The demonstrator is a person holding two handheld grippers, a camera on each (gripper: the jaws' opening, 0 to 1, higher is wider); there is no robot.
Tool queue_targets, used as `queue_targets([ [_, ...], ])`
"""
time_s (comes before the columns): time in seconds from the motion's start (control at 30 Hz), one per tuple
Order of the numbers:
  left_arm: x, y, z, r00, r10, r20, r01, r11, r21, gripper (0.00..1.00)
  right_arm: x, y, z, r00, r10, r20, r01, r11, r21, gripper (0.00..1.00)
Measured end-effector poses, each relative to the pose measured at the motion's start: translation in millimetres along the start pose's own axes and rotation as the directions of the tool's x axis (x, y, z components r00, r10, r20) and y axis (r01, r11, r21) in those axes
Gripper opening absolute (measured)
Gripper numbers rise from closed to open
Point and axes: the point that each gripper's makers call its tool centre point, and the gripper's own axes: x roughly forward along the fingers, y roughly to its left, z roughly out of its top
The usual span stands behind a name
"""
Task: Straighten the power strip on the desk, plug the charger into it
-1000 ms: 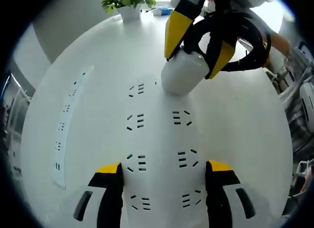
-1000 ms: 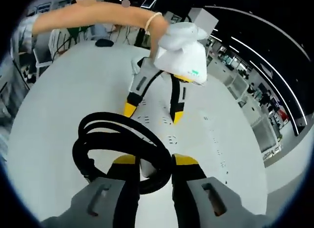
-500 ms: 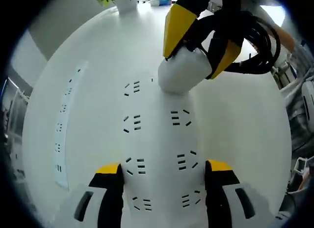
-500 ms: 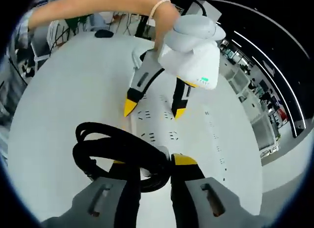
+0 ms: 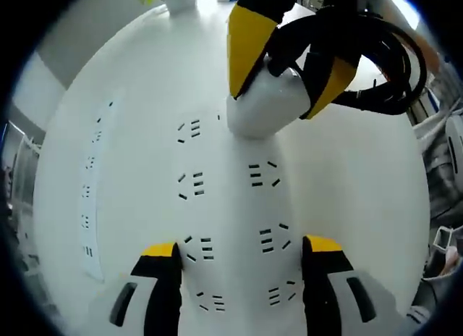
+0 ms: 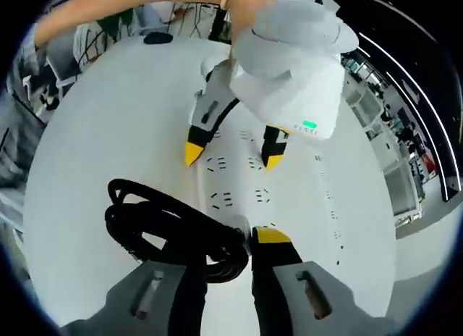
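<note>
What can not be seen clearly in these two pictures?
- Charger prongs, left gripper view: hidden under its white body.
- Charger, right gripper view: mostly hidden behind the coiled black cable.
- Power strip near end, left gripper view: cut off by the bottom edge.

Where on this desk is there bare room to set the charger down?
Bare white desk lies right of the white power strip, and between it and the second strip. Crowded: the strip's far end, under the right claw holding the white charger.
</note>
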Motion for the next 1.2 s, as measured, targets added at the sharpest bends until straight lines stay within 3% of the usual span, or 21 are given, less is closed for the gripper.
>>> queue_targets([
  [0.07, 0.0, 0.0, -0.1, 1.0, -0.001, 0.014, 0.001, 1.0, 0.004, 0.67, -0.3, -0.4, -0.2, 0.999, -0.018, 0.034, 0.019, 0.999, -0.029, 0.2],
  [0.17, 0.6, -0.4, 1.8, 1.0, 0.002, -0.005, -0.002, 1.0, 0.014, 0.67, 0.7, -2.7, 1.7, 0.996, -0.004, 0.086, 0.002, 1.0, 0.019, 0.2],
  [0.37, 1.1, 0.6, 2.9, 0.999, -0.005, -0.033, 0.006, 0.999, 0.039, 0.68, 2.5, -4.4, 1.6, 0.995, 0.015, 0.098, -0.018, 0.999, 0.034, 0.2],
  [0.47, 1.0, 1.2, 2.7, 1.0, -0.008, -0.024, 0.009, 0.999, 0.045, 0.68, -1.0, 1.7, -3.0, 0.993, -0.077, 0.089, 0.084, 0.994, -0.072, 0.2],
  [0.5, 1.2, 0.9, 3.1, 1.0, -0.01, -0.017, 0.011, 0.999, 0.05, 0.68, -1.3, 1.2, 0.0, 0.989, -0.088, 0.123, 0.099, 0.992, -0.085, 0.2],
  [0.57, 1.3, 1.2, 3.3, 1.0, -0.01, -0.016, 0.011, 0.999, 0.053, 0.68, -0.6, -0.2, 0.2, 0.986, -0.024, 0.164, 0.033, 0.998, -0.057, 0.2],
  [0.6, 1.4, 1.5, 3.4, 1.0, -0.012, -0.014, 0.013, 0.998, 0.057, 0.68, 0.0, -4.0, 2.6, 0.984, -0.02, 0.179, 0.033, 0.997, -0.071, 0.2],
  [0.63, 1.5, 1.7, 3.6, 1.0, -0.013, -0.013, 0.014, 0.998, 0.059, 0.68, 1.8, -6.4, 4.0, 0.984, -0.017, 0.175, 0.023, 0.999, -0.034, 0.2],
  [0.77, 1.9, 1.4, 4.5, 1.0, -0.014, -0.02, 0.016, 0.997, 0.07, 0.69, 3.7, -6.1, 4.2, 0.987, 0.003, 0.161, 0.002, 0.999, -0.032, 0.21],
  [0.93, 2.1, 1.2, 5.1, 0.999, -0.012, -0.048, 0.015, 0.997, 0.08, 0.69, 3.0, -2.1, -0.6, 0.987, -0.106, 0.123, 0.117, 0.99, -0.082, 0.21],
  [1.0, 2.0, 0.8, 4.8, 0.999, -0.013, -0.052, 0.018, 0.996, 0.082, 0.69, 1.8, 1.8, -0.7, 0.979, -0.136, 0.152, 0.152, 0.983, -0.1, 0.21],
  [1.2, 2.0, -0.1, 5.4, 0.999, -0.016, -0.048, 0.021, 0.995, 0.099, 0.69, 5.4, -1.5, 1.3, 0.985, -0.067, 0.158, 0.079, 0.995, -0.067, 0.21],
])
